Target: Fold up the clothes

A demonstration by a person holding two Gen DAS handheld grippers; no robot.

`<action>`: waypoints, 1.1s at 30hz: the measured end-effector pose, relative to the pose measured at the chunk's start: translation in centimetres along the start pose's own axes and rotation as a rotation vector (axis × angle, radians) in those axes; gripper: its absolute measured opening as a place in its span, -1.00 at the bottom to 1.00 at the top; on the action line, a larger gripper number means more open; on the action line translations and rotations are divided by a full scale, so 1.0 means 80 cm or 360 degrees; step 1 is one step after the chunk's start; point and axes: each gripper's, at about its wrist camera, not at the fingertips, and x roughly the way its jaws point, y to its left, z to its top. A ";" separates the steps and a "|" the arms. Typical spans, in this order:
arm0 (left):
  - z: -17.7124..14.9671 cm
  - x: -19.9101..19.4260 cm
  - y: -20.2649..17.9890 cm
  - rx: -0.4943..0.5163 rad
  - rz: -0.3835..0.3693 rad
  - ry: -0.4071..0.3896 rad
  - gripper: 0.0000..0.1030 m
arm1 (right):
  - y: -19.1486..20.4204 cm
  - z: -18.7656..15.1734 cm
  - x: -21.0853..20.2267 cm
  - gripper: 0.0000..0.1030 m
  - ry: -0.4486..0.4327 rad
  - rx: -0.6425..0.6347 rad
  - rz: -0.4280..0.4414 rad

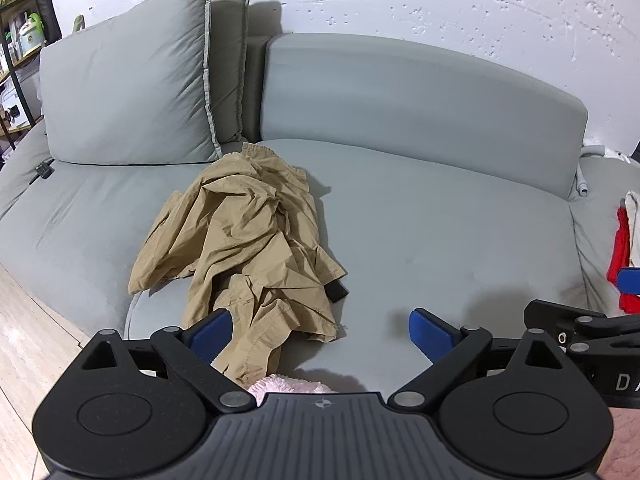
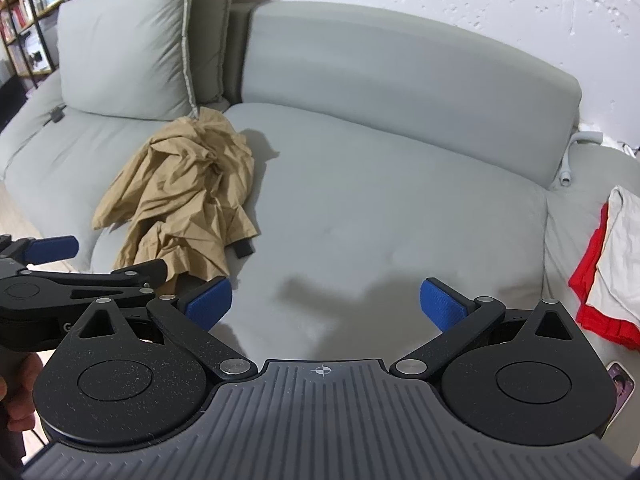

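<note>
A crumpled tan garment [image 1: 248,240] lies in a heap on the grey sofa seat [image 1: 440,232], with a small black tag at its right edge. In the right wrist view the same tan garment [image 2: 180,192] sits left of centre. My left gripper [image 1: 322,334] is open just above the garment's near end, its left blue pad [image 1: 212,334] over the cloth. My right gripper [image 2: 326,304] is open over bare seat [image 2: 380,216], to the right of the garment. Each gripper shows at the edge of the other's view.
Two grey cushions [image 1: 128,80] lean against the sofa back at the left. Folded red and white clothes [image 2: 612,264] lie on the seat at the far right. A pink fluffy cloth [image 1: 288,386] peeks out under my left gripper. Shelves [image 2: 28,8] stand at the far left.
</note>
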 end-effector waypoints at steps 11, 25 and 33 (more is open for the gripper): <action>-0.004 0.001 0.001 0.0009 0.0002 0.0005 0.84 | 0.007 0.006 0.010 1.00 0.0037 0.0000 -0.0011; -0.002 0.005 0.000 -0.0001 0.0015 0.0047 0.83 | 0.005 0.000 0.012 1.00 0.0043 0.0019 -0.0001; -0.005 0.004 0.004 -0.0011 0.0009 0.0048 0.83 | 0.007 -0.001 0.012 1.00 0.0049 0.0018 -0.0002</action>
